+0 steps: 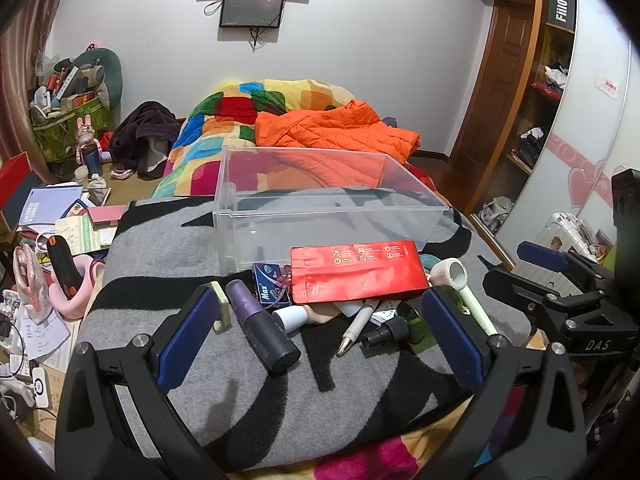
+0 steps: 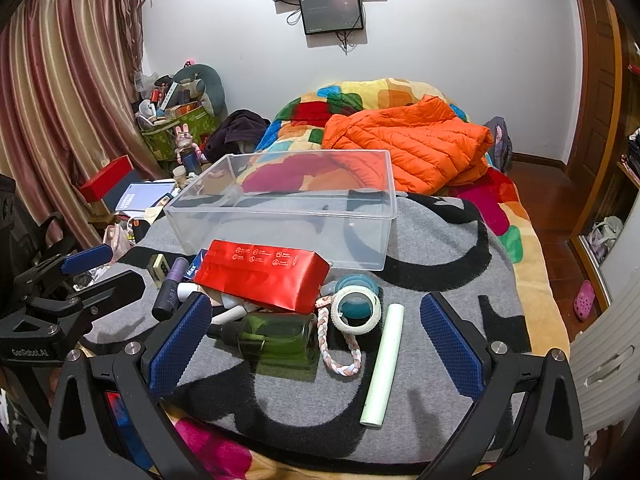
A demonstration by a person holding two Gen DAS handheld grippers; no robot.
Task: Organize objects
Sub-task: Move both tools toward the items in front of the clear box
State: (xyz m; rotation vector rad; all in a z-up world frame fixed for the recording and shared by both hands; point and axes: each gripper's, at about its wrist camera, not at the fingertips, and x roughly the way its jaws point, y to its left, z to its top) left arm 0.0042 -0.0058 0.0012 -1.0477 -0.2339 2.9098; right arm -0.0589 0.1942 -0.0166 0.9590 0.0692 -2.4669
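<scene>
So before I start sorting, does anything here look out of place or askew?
Yes. The clear bin holds nothing, while the items lie heaped in front of it. The red pouch sits tilted on top of smaller things, and the green bottle lies on its side. No spill or damage shows.

Red pouch, green bottle

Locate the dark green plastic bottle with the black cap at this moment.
In the right wrist view, the dark green plastic bottle lies on its side on the grey blanket, just in front of the red foil pouch, left of the braided cord.
</scene>
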